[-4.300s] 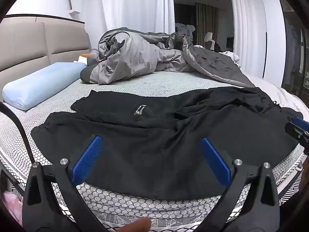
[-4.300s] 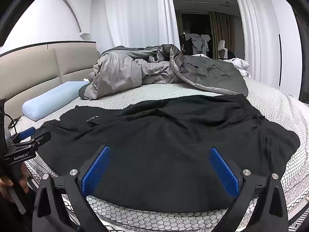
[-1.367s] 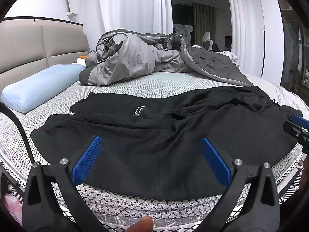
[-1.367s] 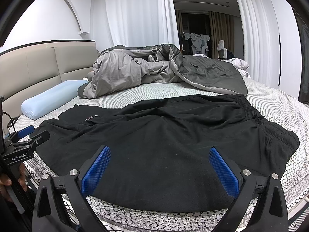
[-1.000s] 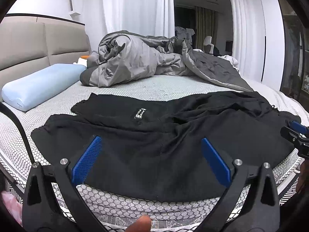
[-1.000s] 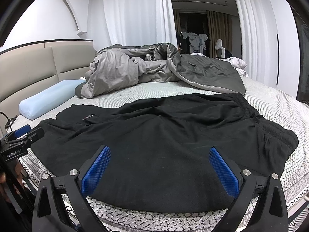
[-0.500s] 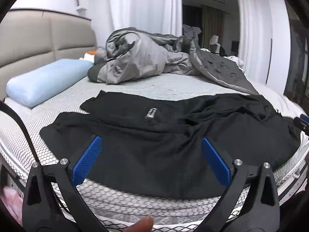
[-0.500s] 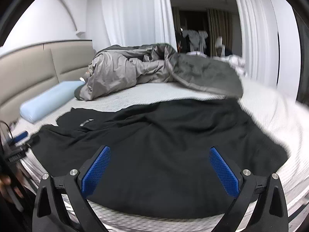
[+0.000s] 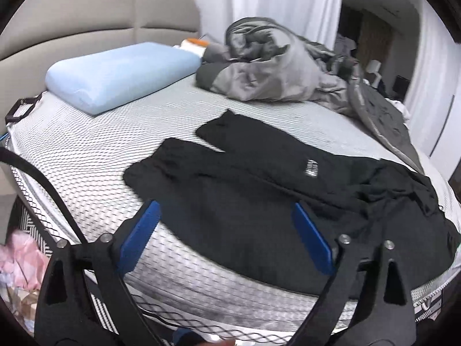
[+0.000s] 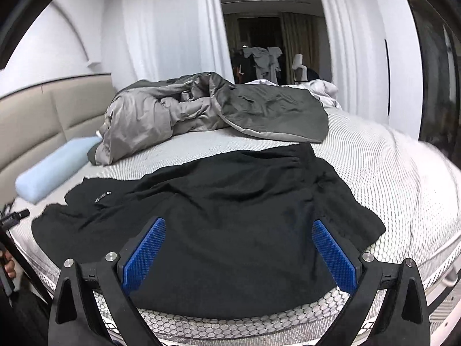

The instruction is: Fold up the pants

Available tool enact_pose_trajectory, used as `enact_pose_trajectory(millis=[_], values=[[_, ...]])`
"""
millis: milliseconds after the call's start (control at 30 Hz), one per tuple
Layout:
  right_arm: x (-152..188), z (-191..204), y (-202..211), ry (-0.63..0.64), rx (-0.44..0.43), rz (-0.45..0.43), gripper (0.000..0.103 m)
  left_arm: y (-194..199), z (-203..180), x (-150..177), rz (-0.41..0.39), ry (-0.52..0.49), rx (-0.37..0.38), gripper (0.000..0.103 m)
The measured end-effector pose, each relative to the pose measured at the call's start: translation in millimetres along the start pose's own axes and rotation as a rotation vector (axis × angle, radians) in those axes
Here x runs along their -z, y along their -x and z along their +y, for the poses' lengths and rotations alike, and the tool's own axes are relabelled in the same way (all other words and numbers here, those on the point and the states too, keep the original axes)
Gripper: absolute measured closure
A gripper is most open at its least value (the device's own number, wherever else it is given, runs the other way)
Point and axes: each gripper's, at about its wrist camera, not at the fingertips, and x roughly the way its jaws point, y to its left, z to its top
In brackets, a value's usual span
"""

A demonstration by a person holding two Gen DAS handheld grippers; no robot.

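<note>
Your left gripper (image 9: pixel 224 226) is closing, jaws wide, nothing between them, above the leg end of the black pants (image 9: pixel 259 196) spread across the mattress (image 9: pixel 86 155). Your right gripper (image 10: pixel 237 243) hangs released and empty over the waistband half.

The black pants (image 9: pixel 259 196) lie spread flat along the near edge of the bed (image 9: pixel 92 155), unfolded and creased. In the left wrist view the two leg ends point toward ten o'clock, lying just beside each other with a narrow split between them. A small white label (image 9: pixel 311 168) shows on the far leg. In the right wrist view the gathered waistband sits at one o'clock and the legs run toward nine o'clock.
</note>
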Motion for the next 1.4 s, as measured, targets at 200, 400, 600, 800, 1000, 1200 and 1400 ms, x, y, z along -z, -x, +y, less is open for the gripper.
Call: enact_pose_trajectory(millis=[200,400,600,800,1000,1200,1400], values=[[4,-20,-3,-0.036,-0.001,0.021,0.000,-14,28,-6,0.031,0.027,-0.006,0.012],[13,-35,-11,-0.068,-0.019,0.074,0.002,-38,34,11,0.128,0.080,0.034,0.019],[22,-47,-14,-0.077,0.009,0.106,0.002,-68,25,23,0.226,0.085,0.032,0.021],[32,-62,-12,-0.104,0.035,0.126,0.002,-91,31,21,0.221,0.150,0.029,0.026],[41,-92,-20,-0.221,0.052,0.175,0.002,-116,45,4,0.164,0.231,0.017,0.072],[46,-131,-43,-0.393,-0.021,0.209,0.023,-121,64,-2,0.134,0.282,0.020,0.100],[38,-150,-66,-0.557,-0.071,0.196,0.072,-103,72,4,0.101,0.292,0.017,0.102]])
